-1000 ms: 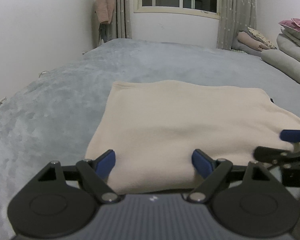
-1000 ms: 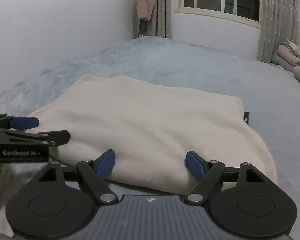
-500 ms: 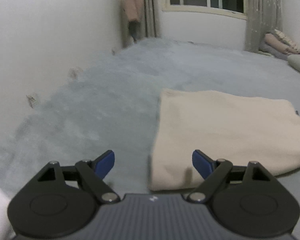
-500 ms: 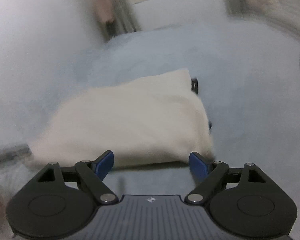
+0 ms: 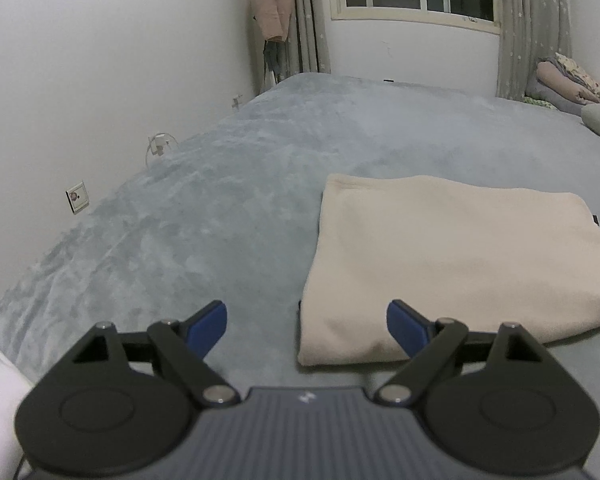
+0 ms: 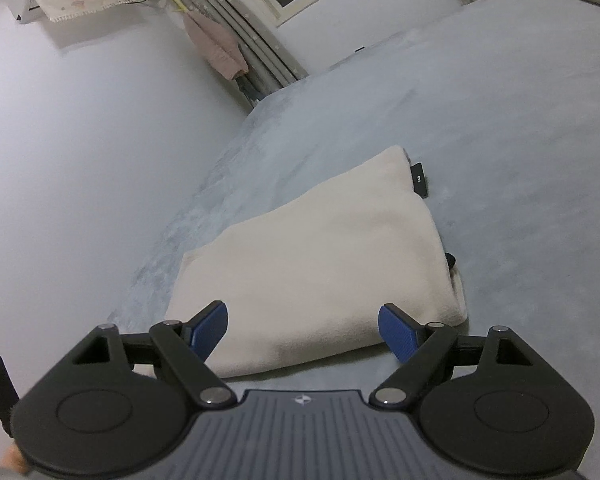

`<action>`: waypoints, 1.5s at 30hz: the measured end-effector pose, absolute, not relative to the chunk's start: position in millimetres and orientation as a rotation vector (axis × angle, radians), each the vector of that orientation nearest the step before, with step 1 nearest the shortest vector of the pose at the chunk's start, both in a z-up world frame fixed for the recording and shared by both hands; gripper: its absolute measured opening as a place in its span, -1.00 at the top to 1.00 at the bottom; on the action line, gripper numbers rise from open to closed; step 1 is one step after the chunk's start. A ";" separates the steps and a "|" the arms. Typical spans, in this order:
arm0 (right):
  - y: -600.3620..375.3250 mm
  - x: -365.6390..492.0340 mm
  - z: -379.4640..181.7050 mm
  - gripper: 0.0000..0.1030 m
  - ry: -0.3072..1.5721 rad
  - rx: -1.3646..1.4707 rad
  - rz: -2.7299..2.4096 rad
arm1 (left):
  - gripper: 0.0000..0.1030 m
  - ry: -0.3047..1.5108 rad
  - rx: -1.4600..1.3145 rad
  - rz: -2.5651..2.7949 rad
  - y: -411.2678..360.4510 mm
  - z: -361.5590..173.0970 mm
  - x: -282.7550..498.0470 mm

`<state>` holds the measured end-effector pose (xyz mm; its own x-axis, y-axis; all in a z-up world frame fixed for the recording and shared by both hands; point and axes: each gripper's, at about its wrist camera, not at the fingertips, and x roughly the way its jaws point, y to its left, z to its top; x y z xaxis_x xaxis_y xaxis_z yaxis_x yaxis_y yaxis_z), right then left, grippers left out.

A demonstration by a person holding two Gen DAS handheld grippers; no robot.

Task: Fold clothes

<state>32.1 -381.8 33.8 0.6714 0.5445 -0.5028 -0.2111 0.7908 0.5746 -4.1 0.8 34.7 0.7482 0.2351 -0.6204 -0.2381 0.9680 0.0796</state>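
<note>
Cream garment [image 5: 452,256] lay folded into a thick rectangle on the grey bed [image 5: 220,220], flat, edges fairly square, a small black tag [image 6: 419,180] poking out at its far right side. Nothing was touching it.

Left gripper [image 5: 306,326] hung above the bed just off the garment's near-left corner, jaws wide, nothing between them. A sec earlier it sat square over the near edge w/ the cloth behind both pads; it had since pulled off to the left.

Right gripper [image 6: 302,330] was over the near edge of the fold, jaws wide & empty, the cloth below, not pinched. Its jaws had just been opening a bit further, w/ nothing in them. View had also rolled hard: walls and bed now slanted, garment seen more from its right end.

Judgement: both grippers had let go & backed away, so this fold looks done. Prob. next is either one more fold or moving the bundle aside.

Around: white wall, window w/ grey curtains, pink garment [image 5: 270,4] hanging in the corner, rolled bedding [image 5: 568,84] far right.
</note>
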 end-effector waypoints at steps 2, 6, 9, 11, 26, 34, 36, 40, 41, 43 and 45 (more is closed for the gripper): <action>-382.6 30.1 34.4 -0.61 0.713 0.501 0.440 | -0.69 0.690 -0.025 0.242 0.7 31.8 -3.8; -382.4 28.8 34.5 -0.62 0.712 0.477 0.412 | -0.69 0.739 -0.122 0.206 9.0 19.0 2.6; -379.2 30.6 23.0 -0.65 0.742 0.442 0.379 | -0.72 0.791 -0.193 0.208 18.6 4.9 10.1; -373.9 32.4 12.2 -0.65 0.766 0.399 0.354 | -0.76 0.798 -0.221 0.205 22.5 1.5 12.1; -362.1 26.2 19.3 -0.66 0.792 0.333 0.270 | -0.62 0.808 -0.317 0.226 35.2 16.8 8.5; -355.0 25.0 19.9 -0.67 0.793 0.322 0.281 | -0.63 0.804 -0.246 0.221 17.3 14.6 5.4; -353.0 25.1 19.2 -0.67 0.788 0.310 0.282 | -0.65 0.799 -0.231 0.219 14.7 15.5 4.8; -351.6 25.0 17.2 -0.67 0.784 0.286 0.282 | -0.67 0.805 -0.241 0.228 18.8 12.0 4.9; -351.5 25.6 16.9 -0.67 0.784 0.286 0.281 | -0.67 0.805 -0.238 0.232 19.3 11.4 4.7; -351.4 27.0 16.6 -0.67 0.786 0.291 0.280 | -0.67 0.803 -0.230 0.236 19.0 11.9 4.6; -349.8 26.7 18.7 -0.67 0.787 0.290 0.283 | -0.67 0.796 -0.228 0.236 17.6 13.8 4.0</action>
<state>26.7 -349.8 18.7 0.6725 0.3545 -0.6497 -0.1408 0.9231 0.3579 4.0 17.6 13.8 0.6761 0.1227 -0.7265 -0.2933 0.9494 -0.1125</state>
